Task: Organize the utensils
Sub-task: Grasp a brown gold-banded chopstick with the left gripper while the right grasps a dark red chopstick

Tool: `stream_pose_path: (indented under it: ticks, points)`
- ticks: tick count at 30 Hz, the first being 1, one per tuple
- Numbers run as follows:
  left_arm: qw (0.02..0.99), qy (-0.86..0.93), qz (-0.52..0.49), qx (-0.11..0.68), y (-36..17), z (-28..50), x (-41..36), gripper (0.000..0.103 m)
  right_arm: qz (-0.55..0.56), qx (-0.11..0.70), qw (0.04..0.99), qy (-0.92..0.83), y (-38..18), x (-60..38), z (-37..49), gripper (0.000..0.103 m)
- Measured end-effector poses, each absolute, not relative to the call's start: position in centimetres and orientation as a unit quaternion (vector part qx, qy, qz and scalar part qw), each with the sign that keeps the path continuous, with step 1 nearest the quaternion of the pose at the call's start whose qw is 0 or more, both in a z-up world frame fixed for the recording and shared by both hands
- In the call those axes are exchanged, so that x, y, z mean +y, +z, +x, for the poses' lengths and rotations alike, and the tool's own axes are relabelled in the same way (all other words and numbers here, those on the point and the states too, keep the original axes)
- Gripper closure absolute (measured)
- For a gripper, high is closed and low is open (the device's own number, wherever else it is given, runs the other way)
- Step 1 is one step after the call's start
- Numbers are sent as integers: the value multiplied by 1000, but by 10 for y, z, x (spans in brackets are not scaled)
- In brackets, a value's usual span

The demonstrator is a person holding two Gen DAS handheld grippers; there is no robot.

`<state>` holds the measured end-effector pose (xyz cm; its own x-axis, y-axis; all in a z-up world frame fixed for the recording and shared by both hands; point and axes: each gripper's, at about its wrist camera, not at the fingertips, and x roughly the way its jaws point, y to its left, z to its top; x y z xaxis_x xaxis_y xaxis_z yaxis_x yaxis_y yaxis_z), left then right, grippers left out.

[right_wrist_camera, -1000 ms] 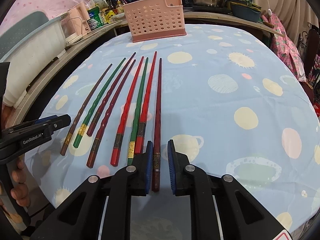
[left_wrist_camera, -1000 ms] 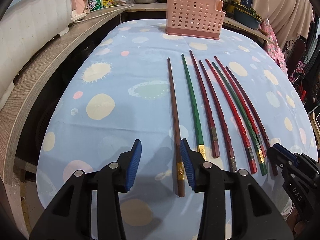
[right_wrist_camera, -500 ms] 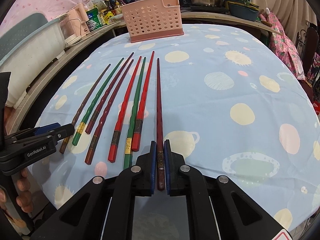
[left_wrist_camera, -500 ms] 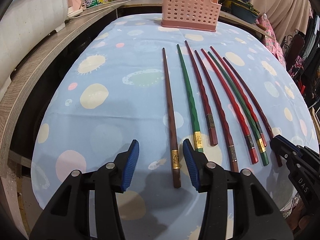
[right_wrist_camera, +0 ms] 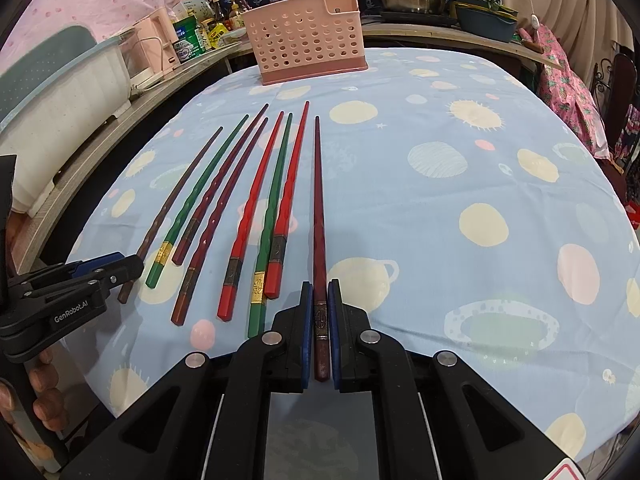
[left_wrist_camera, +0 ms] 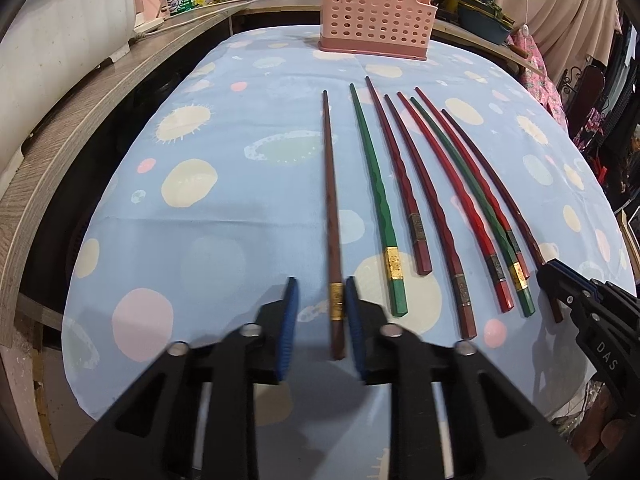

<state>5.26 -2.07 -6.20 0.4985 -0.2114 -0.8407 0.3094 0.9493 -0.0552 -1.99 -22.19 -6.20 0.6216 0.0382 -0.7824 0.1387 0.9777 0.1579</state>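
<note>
Left hand-held gripper (left_wrist_camera: 320,312): closing around the brown chopstick (left_wrist_camera: 331,216); its left pad is not touching.
Right hand-held gripper (right_wrist_camera: 319,324): clamped on the maroon chopstick (right_wrist_camera: 319,216).
Between them: six chopsticks (right_wrist_camera: 240,208) on the desk (right_wrist_camera: 440,220).
Far ahead: pink holder (right_wrist_camera: 308,40).

A: Any lettering you can read?
B: "GenRobot.AI" in white on the side of the left gripper (right_wrist_camera: 120,270), seen from the right wrist.
A: And the other one?
B: "DAS" in pale letters on the right gripper (left_wrist_camera: 554,276). The green tin (right_wrist_camera: 187,42) by the wall has print, too small to read.
</note>
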Motion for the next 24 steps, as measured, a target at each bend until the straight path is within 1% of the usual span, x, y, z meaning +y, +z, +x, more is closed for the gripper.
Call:
stream_pose_path:
  ticks: [1, 9, 24]
  points:
    - [862, -153, 48, 480, -62, 53, -20, 96, 102, 434, 894, -28, -62, -222, -20, 96]
    - [863, -159, 29, 479, -49, 55, -15, 96, 104, 420, 901, -26, -47, -224, -22, 96]
    - [893, -163, -5, 419, 21, 75, -10, 96, 126, 322, 938, -34, 38, -254, -3, 96]
